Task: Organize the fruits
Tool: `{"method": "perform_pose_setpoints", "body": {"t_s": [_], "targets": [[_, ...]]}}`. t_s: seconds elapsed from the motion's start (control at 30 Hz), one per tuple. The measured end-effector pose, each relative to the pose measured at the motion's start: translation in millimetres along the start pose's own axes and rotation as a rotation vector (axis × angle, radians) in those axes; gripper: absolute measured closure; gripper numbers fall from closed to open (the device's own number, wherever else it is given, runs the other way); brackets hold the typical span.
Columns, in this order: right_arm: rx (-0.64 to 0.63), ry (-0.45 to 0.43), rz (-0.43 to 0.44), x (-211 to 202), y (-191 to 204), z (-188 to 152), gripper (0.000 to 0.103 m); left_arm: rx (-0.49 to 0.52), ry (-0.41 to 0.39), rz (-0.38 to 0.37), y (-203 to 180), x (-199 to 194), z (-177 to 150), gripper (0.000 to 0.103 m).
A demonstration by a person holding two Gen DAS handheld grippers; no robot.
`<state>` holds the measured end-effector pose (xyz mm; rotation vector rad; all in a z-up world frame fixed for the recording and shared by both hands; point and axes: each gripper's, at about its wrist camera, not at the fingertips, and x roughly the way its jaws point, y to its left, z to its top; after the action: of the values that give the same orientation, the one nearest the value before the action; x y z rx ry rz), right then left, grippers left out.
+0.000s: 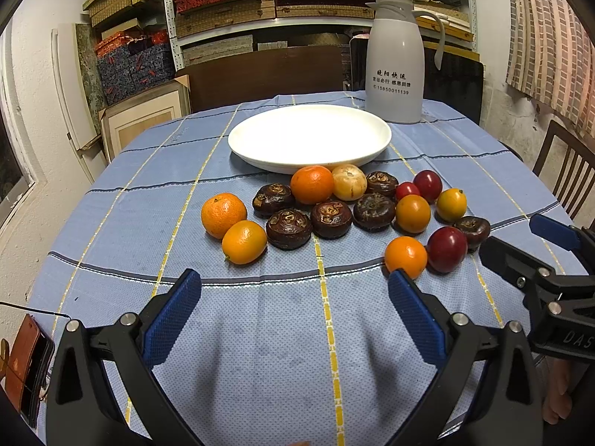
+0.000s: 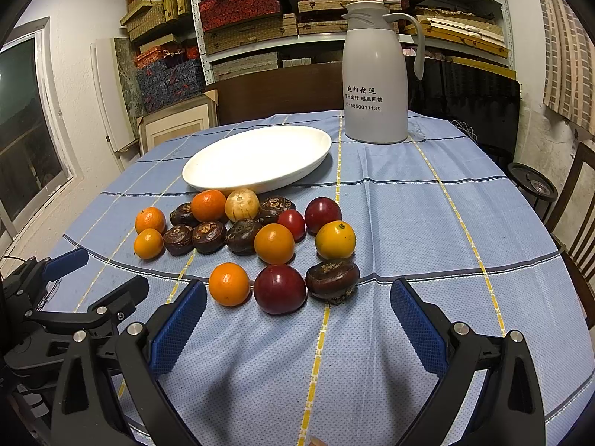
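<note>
Left gripper (image 1: 293, 308): left wrist view, jaws spread wide, empty, above bare tablecloth (image 1: 260, 334) short of the fruit
Fruit, left view: oranges, dark water chestnuts, red and yellow fruits clustered before the empty white plate (image 1: 256, 152); nearest orange (image 1: 405, 256) just past the right fingertip
Left view only: phone in brown case (image 1: 26, 364) at table edge
Right gripper (image 2: 297, 308): right wrist view, jaws released, empty; red fruit (image 2: 279, 289) and water chestnut (image 2: 332, 278) just ahead
Right view only: window (image 2: 26, 126); thermos (image 2: 375, 78) behind plate
</note>
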<state>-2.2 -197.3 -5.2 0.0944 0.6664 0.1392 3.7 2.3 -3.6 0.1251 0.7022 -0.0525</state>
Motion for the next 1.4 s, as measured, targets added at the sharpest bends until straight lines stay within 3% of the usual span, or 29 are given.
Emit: {"method": "perform_pose_setpoints", "body": {"t_s": [1.13, 1.4], "targets": [[-0.002, 0.002, -0.001, 0.2, 0.9, 0.1, 0.003, 0.001, 0.004, -0.001, -1.8, 0.5, -0.7, 0.004], [-0.012, 0.020, 0.000, 2.1, 4.2, -2.1, 0.003, 0.003, 0.037, -0.001, -3.2, 7.4, -3.9, 0.004]]}}
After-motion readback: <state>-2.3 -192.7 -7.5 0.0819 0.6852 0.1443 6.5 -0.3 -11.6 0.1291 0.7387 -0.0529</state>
